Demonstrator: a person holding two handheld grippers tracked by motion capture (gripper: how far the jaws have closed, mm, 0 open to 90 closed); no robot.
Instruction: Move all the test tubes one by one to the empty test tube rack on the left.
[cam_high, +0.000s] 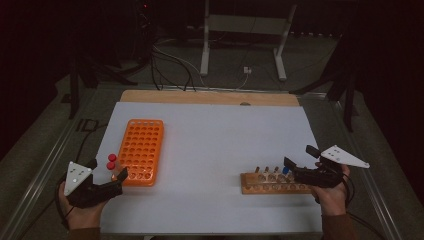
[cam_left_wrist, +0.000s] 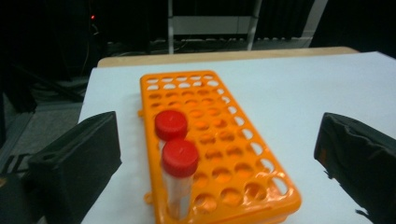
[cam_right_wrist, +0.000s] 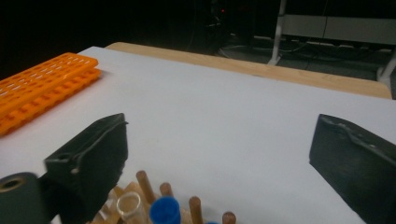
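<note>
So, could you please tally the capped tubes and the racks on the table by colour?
Red-capped tubes: 2
Blue-capped tubes: 1
Orange racks: 1
Wooden peg racks: 1
Total: 5

My table (cam_high: 210, 125) is covered by a white sheet, with a strip of bare wood (cam_high: 210, 97) showing along its far edge. Beyond it the room is dark. A white metal frame (cam_high: 243, 37) stands on the grey floor (cam_high: 235, 55), where loose cables (cam_high: 170, 65) trail.
</note>
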